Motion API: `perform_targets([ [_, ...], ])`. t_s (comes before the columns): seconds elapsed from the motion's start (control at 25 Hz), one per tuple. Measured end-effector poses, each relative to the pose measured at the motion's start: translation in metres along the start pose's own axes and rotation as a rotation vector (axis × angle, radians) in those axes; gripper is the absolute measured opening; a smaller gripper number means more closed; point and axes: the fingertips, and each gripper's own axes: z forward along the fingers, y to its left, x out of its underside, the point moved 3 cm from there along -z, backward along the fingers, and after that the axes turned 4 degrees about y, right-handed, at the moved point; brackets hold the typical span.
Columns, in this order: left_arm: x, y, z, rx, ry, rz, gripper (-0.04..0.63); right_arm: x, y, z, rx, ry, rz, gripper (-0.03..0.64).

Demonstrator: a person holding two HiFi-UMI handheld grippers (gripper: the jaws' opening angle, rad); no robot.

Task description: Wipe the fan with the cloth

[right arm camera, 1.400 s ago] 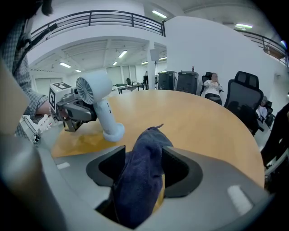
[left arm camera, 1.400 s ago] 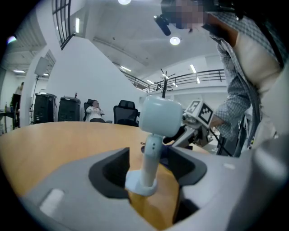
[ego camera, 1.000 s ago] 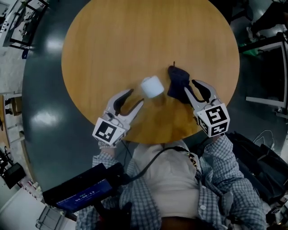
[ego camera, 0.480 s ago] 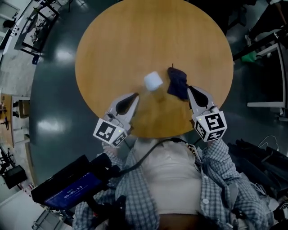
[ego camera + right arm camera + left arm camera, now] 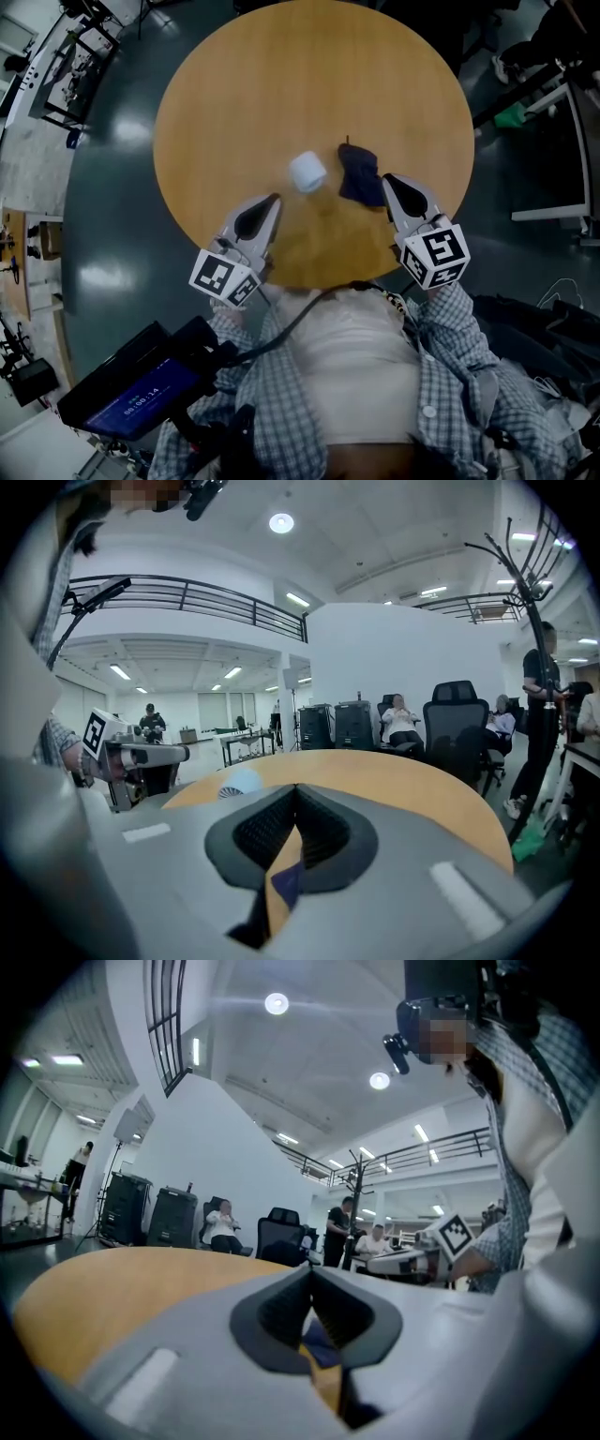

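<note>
Jaws of the left gripper are pressed flat together with nothing between them, and the left gripper view shows the ribbed pads meeting at the tips. They hover over the near part of the round wooden table. Ahead of those fingertips and a little to the right, clear of them, the small white fan sits on bare wood. Just right of the fan, close but apart, the dark blue cloth lies crumpled. On to the right gripper: its fingertips are just beside the cloth's right edge, closed tight on nothing, and its own view shows the fan ahead and left of them.
</note>
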Motion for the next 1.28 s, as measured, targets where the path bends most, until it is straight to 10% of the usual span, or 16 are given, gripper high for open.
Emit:
perform_targets([
  [1.28,-0.0019,0.0059,0.0029,-0.024,-0.004,-0.005,0.0,0.0013,-0.001,0.0064,-0.001,0.057,-0.112,0.003],
])
